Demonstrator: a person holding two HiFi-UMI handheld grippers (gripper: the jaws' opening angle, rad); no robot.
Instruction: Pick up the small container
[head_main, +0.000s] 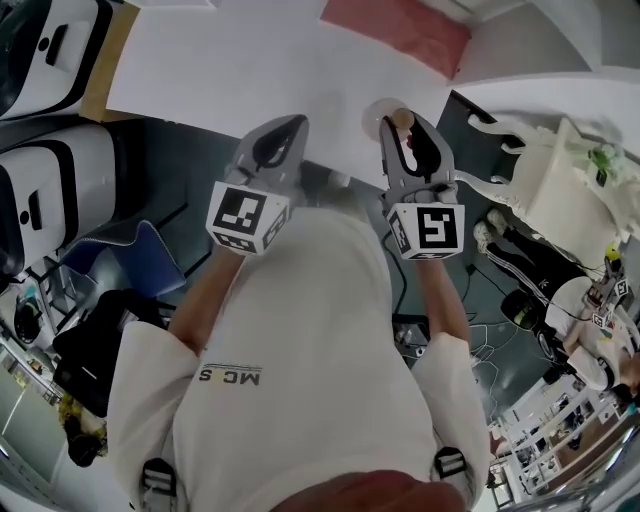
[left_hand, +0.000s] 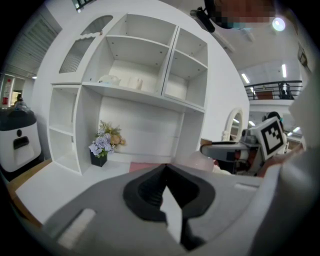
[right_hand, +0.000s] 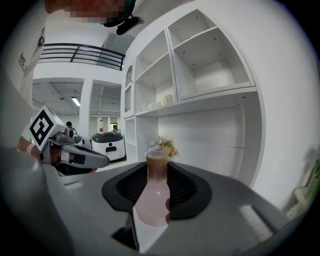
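Though the right claw (right_hand: 158, 169) grips the small container (right_hand: 156, 200), its base is hidden.

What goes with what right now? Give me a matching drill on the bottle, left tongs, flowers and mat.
Things:
1. bottle
2. left tongs
3. flowers
4. mat

States:
A. shut, nothing in them
B. reddish, lying flat
C. gripped in the right tongs
D. standing in a dark pot

Pairs: 1-C, 2-A, 3-D, 4-B
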